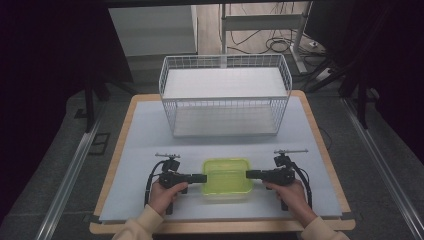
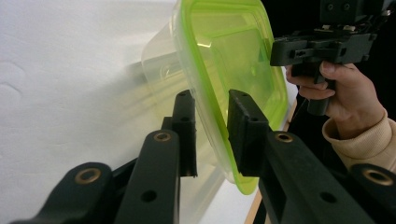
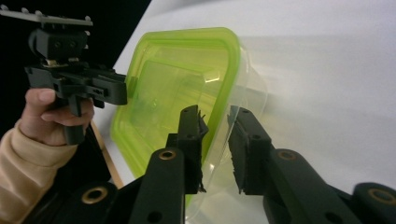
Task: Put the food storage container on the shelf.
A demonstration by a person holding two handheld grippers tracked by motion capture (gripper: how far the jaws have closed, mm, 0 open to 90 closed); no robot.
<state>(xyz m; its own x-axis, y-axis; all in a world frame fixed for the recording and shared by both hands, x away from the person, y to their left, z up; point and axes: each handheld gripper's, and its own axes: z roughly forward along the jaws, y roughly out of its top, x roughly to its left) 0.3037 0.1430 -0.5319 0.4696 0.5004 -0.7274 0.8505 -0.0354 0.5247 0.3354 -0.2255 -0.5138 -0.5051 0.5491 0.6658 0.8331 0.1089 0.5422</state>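
Observation:
A clear plastic container with a lime-green lid (image 1: 227, 177) sits on the white mat near the table's front edge. My left gripper (image 1: 202, 178) meets its left end and my right gripper (image 1: 248, 174) its right end, both held level. In the left gripper view the container (image 2: 233, 60) lies ahead, and the open left gripper (image 2: 210, 133) has the lid's rim between its jaws with gaps on both sides. The right gripper view shows the same container (image 3: 177, 84), with the open right gripper (image 3: 217, 144) straddling the opposite rim.
A white wire basket (image 1: 225, 62) with an upper shelf stands at the back of the table. A white mat (image 1: 150, 135) covers the wooden tabletop. Bare mat lies between basket and container. Dark floor, rails and cables surround the table.

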